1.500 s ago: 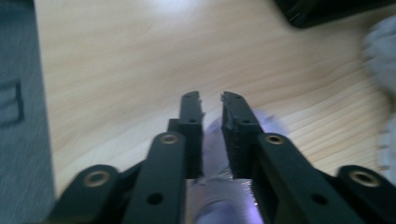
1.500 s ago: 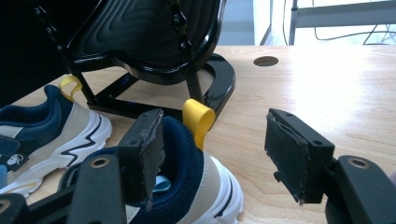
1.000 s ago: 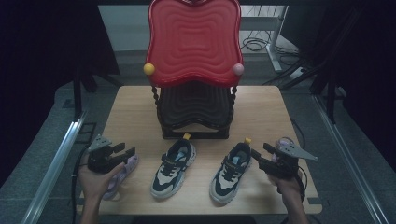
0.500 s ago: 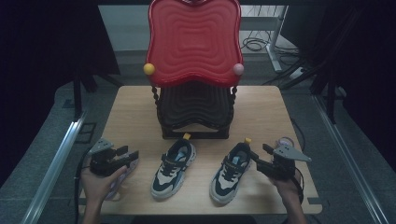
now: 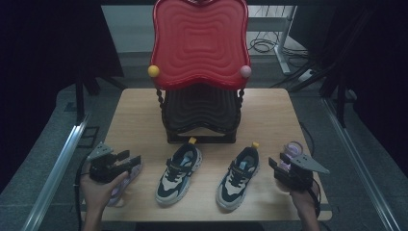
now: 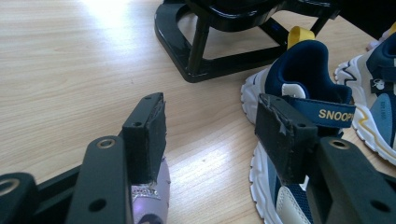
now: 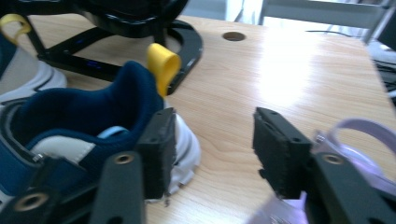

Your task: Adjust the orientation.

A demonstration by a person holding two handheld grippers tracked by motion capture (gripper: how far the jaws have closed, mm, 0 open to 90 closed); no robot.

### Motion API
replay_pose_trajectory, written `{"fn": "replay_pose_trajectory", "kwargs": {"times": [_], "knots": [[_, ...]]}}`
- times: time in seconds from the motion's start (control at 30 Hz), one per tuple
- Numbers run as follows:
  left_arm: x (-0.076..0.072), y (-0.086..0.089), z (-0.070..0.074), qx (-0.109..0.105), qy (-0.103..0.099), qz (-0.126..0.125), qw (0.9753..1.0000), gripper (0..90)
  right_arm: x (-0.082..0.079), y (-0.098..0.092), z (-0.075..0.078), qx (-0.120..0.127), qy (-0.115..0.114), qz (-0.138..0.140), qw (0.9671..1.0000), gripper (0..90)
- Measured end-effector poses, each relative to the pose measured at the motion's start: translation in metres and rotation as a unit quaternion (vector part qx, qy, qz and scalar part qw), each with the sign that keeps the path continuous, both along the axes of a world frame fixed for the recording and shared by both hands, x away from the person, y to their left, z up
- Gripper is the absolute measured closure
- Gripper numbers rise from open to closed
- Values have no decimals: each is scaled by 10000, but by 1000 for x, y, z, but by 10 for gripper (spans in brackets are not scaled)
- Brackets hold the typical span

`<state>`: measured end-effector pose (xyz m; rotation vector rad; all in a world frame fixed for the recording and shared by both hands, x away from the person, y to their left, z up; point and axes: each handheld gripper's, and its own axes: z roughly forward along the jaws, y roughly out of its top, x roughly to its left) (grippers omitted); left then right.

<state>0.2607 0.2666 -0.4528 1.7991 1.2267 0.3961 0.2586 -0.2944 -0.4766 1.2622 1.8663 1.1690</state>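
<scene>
High view has the left gripper [image 5: 129, 162] and right gripper [image 5: 276, 166] low at the desk's [image 5: 134, 120] near edge, both jaws wide with nothing in them. Between them sit two navy-and-white sneakers [image 5: 179, 173] [image 5: 238, 175], just in front of the black rack [image 5: 201, 118].

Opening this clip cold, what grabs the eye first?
A big wavy red panel towers at the table's far middle on a black rack. In front of it stand two navy-and-white sneakers side by side, with the open left gripper and right gripper flanking them, each beside a lilac sandal.
</scene>
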Motion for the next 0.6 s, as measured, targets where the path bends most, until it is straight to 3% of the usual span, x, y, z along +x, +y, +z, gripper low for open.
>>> {"fn": "replay_pose_trajectory", "kwargs": {"times": [0.17, 0.37, 0.47, 0.6], "knots": [[0, 2, -2, -28, -7, -12, 10000, 447, -17, -16, -3, -40, -5, -259, 9997, 728], [-1, 0, -2, 1, 35, -28, 10000, 440, -26, -45, -14, -259, 192, -490, 9983, 863], [-2, -1, -1, -8, 5, -11, 10000, 436, -27, -58, -16, -470, 173, -480, 9976, 897], [-2, 1, 0, -41, 5, 3, 10000, 437, -28, -73, -23, -496, 314, -567, 9967, 900]]}}
